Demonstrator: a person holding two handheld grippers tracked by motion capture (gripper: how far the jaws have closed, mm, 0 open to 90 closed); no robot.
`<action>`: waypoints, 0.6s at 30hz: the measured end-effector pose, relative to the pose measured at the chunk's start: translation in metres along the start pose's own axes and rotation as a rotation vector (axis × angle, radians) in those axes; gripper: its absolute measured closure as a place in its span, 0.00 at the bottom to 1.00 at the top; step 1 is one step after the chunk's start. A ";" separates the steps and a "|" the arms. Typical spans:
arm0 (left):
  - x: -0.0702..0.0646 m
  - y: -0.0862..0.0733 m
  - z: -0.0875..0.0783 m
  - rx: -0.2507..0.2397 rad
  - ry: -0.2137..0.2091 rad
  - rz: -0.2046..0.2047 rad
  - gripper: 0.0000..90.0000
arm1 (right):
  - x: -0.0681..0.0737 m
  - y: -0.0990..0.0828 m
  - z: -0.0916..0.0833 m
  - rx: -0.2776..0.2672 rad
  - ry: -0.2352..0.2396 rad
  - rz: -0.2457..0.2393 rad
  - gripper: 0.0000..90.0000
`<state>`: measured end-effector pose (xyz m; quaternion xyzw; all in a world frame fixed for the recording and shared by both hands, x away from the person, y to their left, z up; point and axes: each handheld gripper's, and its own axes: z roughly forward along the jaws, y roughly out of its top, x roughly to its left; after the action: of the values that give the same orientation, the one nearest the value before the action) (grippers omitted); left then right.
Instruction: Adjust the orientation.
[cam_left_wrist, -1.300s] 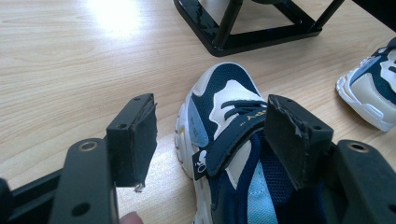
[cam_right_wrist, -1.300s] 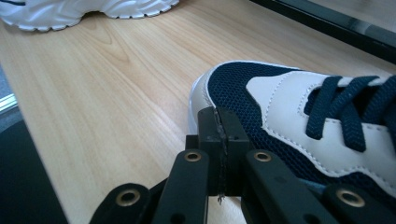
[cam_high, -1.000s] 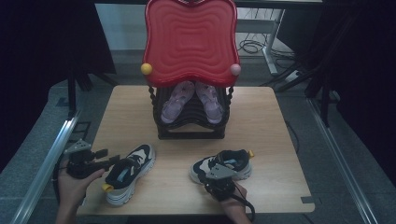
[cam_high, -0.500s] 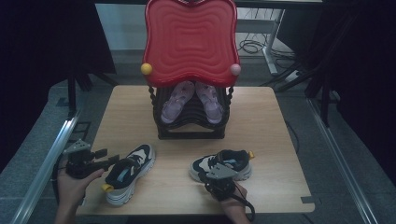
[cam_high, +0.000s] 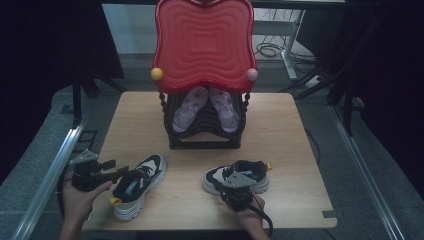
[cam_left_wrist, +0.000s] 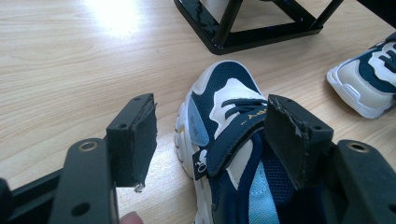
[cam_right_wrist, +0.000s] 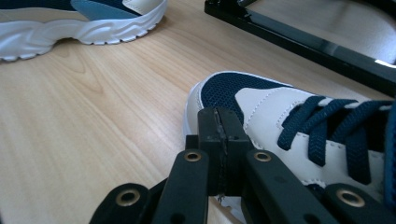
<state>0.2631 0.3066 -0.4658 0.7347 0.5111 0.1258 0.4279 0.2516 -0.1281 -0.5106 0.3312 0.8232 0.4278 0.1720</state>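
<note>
Light wooden surface (cam_high: 295, 135) with a black tiered shoe rack (cam_high: 205, 125) at its far middle, a glossy red wavy-edged plastic tray (cam_high: 204, 45) standing upright on top of the rack, and a pair of small pink sneakers (cam_high: 206, 107) lying on the rack's upper tier. Near the front left lies a navy, white and light-blue sneaker with a strap (cam_high: 137, 185), toe toward the rack; in the left gripper view this left shoe (cam_left_wrist: 229, 140) sits with its strap and tongue area between the two black jaws. Left gripper (cam_high: 122, 173) is spread wide, pads apart on either side of the shoe's upper, neither pad visibly pressing on it; the person's left hand (cam_high: 80, 192) holds it at the front left edge of the surface. Near the front right lies the matching navy and white lace-up sneaker (cam_high: 237, 176), lying crosswise, its toe toward the left shoe, with a yellow heel tab on its right. Right gripper (cam_right_wrist: 219, 135) has its jaws pressed together, pads meeting with nothing seen between them, tips just over the toe end of this right shoe (cam_right_wrist: 299, 116); contact cannot be told. The two shoes are well apart.
</note>
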 end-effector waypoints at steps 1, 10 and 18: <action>0.000 0.000 0.000 0.001 0.000 0.000 0.39 | 0.000 0.001 0.001 -0.002 -0.007 -0.001 1.00; 0.002 -0.001 0.000 0.001 0.001 -0.006 0.39 | 0.000 0.004 0.009 -0.008 -0.027 0.010 1.00; 0.002 -0.001 0.000 0.001 0.001 -0.007 0.39 | -0.001 0.017 -0.015 -0.084 0.033 0.028 1.00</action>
<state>0.2637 0.3088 -0.4670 0.7331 0.5138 0.1247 0.4278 0.2506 -0.1306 -0.4879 0.3283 0.8026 0.4695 0.1661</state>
